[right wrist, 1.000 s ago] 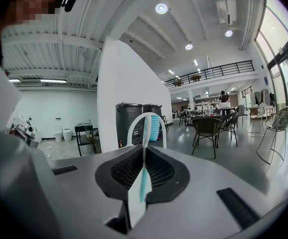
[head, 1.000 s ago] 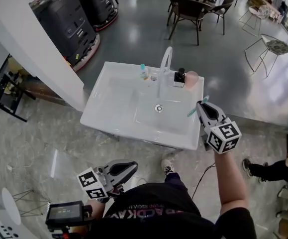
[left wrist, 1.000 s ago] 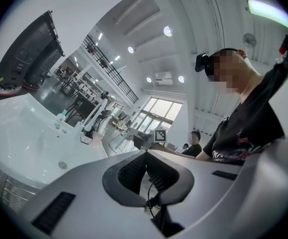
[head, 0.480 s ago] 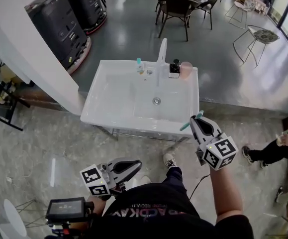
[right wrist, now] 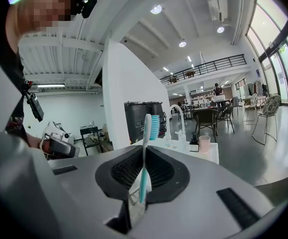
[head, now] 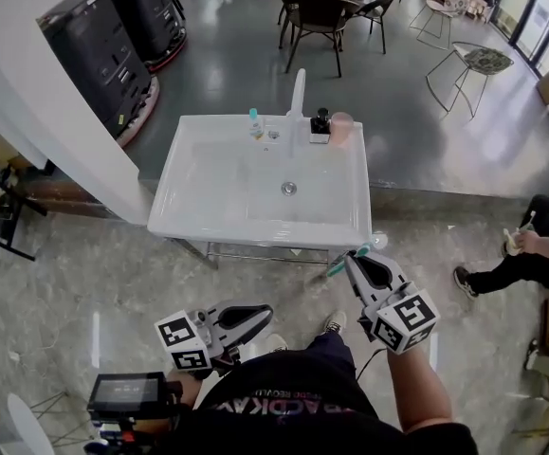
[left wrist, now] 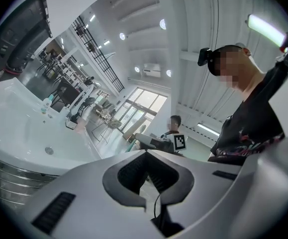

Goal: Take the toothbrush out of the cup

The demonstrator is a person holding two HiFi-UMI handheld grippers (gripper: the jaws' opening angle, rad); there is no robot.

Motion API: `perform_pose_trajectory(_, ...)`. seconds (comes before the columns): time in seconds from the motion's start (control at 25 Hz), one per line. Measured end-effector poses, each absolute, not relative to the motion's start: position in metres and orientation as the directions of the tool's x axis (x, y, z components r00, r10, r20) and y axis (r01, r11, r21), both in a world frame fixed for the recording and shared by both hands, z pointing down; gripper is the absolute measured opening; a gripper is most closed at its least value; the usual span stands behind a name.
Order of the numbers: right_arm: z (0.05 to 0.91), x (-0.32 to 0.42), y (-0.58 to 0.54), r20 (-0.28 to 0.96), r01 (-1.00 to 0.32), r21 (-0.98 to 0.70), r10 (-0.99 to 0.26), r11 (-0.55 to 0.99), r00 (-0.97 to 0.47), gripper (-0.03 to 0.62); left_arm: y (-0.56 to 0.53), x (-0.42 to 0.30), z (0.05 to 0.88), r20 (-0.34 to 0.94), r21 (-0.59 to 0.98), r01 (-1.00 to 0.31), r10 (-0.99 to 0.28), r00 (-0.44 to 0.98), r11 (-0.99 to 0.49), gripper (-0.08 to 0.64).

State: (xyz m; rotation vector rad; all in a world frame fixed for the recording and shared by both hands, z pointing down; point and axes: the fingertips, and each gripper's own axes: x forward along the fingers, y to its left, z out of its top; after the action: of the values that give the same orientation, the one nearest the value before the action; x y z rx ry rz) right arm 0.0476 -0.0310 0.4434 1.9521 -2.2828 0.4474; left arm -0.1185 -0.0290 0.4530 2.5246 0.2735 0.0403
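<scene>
The right gripper [head: 357, 262] is pulling back, and the toothbrush [head: 338, 263] comes with it! A second ago it hung over the near right corner of the sink [head: 208, 218]; now it is off the basin altogether, just past the near rim and closer to the person's body. In the right gripper view the jaws are clamped on the teal handle of the toothbrush [right wrist: 144, 158], bristles standing up above them. The pink cup [head: 341, 123] sits back on the far rim, right of the faucet [head: 298, 91], well apart from the brush. By my reading the brush is out and the task is as good as done; only a set-down could remain. The left gripper [head: 252, 317] stays low by the person's waist, jaws together on nothing in its own view, and has played no part.
</scene>
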Motion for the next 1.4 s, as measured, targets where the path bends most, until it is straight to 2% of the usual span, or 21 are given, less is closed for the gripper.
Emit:
perform_pose_trajectory(0.4,0.459,0.014,0.007,0.293,-0.962,-0.247,-0.938,0.114,-0.186,0.026,-0.017,-0.094,0.455,-0.037,0.575,0.228,0.253,0.967,-0.785,0.008)
perform_pose_trajectory(0.72,0.457,0.001,0.039,0.23,-0.91,-0.407,-0.955,0.082,-0.189,0.026,0.0,-0.082,0.445,-0.041,0.57,0.259,0.288,0.957,-0.78,0.008)
perform_pose_trajectory(1.4,0.464,-0.016,0.048,0.259,-0.929,-0.35,-0.942,0.116,-0.215,0.026,0.014,-0.091,0.447,-0.033,0.562,0.265,0.3,0.954,-0.783,0.008)
